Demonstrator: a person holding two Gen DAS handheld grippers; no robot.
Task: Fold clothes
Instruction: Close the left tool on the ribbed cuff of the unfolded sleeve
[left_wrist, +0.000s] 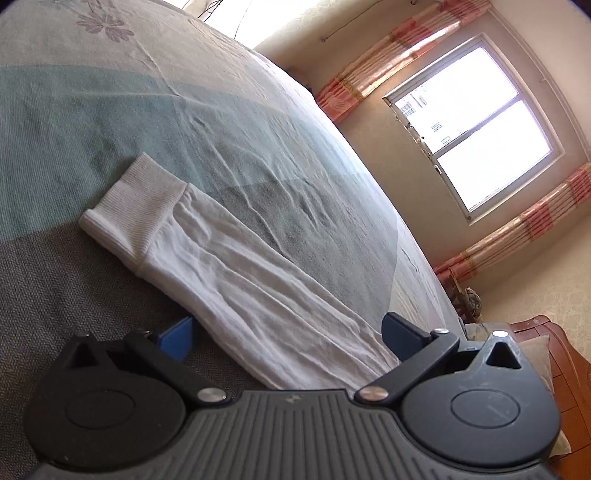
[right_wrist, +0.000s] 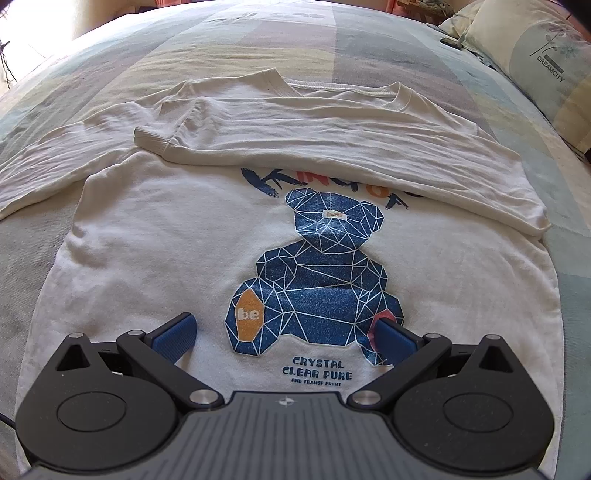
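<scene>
White sweatshirt (right_wrist: 155, 251) lies flat on the bed (right_wrist: 332, 33), front up, blue geometric bear print (right_wrist: 317, 288) centred with "CRYSTAL CLEAR PURE" beneath it. One sleeve (right_wrist: 332, 140) is folded across the chest, ribbed cuff toward the left, partly covering the lettering above the bear. Right claw (right_wrist: 284, 338) is spread wide just over the lower front, blue pads either side of the print, nothing between them. Left claw (left_wrist: 288, 332) is likewise spread, with the other sleeve (left_wrist: 229, 266) lying on the bedspread between its fingers, cuff (left_wrist: 129, 206) at the far end; contact cannot be told. Around: pillow (right_wrist: 532, 70) at the bed's upper right, window (left_wrist: 476, 122) with striped curtains (left_wrist: 391, 59), wooden furniture (left_wrist: 554, 354) beside the bed.
</scene>
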